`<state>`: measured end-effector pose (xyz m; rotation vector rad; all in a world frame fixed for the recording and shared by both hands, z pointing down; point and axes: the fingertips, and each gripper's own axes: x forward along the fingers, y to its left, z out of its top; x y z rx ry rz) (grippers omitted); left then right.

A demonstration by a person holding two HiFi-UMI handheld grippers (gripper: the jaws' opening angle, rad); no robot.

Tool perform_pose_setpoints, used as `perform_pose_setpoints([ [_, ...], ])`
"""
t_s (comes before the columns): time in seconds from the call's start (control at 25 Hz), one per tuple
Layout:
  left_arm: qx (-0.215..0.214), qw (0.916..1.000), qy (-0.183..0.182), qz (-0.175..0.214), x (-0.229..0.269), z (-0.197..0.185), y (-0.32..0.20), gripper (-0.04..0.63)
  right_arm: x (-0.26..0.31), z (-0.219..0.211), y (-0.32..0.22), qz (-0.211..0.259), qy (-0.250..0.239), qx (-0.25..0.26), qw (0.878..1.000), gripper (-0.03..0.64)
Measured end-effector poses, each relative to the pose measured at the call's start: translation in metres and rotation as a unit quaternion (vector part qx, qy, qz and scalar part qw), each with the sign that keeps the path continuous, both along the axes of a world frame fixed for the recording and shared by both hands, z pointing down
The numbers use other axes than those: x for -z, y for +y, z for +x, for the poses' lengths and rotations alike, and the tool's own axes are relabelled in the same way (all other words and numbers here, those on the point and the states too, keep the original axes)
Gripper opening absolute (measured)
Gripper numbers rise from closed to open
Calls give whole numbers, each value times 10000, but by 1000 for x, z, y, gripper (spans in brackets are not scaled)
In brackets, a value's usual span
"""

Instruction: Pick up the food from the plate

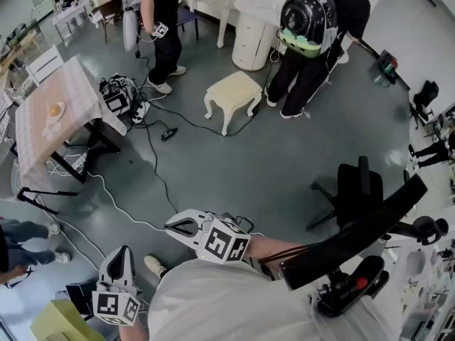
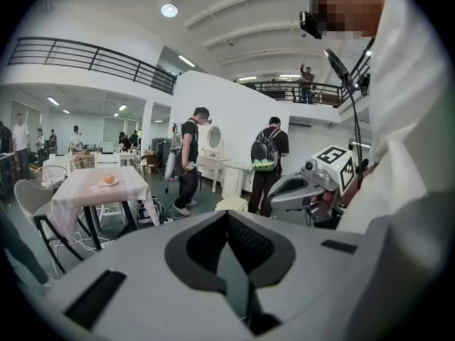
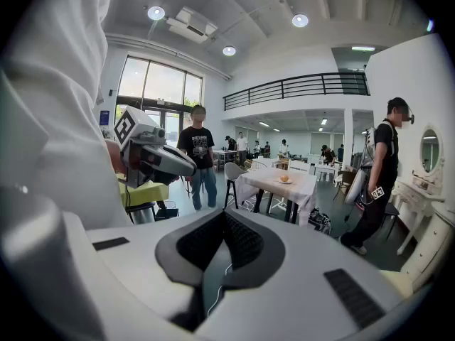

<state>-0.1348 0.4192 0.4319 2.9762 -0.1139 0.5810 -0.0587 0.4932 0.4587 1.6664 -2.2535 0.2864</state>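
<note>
Left tongs and right tongs are clenched on nothing; the food is seen on its plate on the tabletop, way off at 10 o'clock.

- Left gripper, right gripper: smooth matt grey plastic shells. The inner pads are dark, ribbed and look like rubber.
- Marker cube: matt faces with black squares printed on white.
- Table: covered with a pale cloth in a faint check that drapes softly. The legs are dark and thin.
- Floor: smooth, grey-green, with a low sheen.
- Stool: cream painted finish, satin.
- Backpack: glossy black hard shell with a pale green band.
- Office chair: black, matt.
- Shirt: off-white cloth, matt.
</note>
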Motion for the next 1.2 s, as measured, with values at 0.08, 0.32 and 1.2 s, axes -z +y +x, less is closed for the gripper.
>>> perform_pose_setpoints([
  [0.08, -4, 10000, -2, 11, -2, 0, -3, 9, -1, -1, -4, 2, 7, 7, 10000, 12],
  [0.32, 73, 10000, -26, 24, -5, 1, -4, 9, -5, 1, -4, -38, -69, 117, 9999, 12],
  [1.2, 640, 9979, 51, -121, -16, 4, -118, 11, -16, 23, -117, -133, -26, 309, 9994, 117],
])
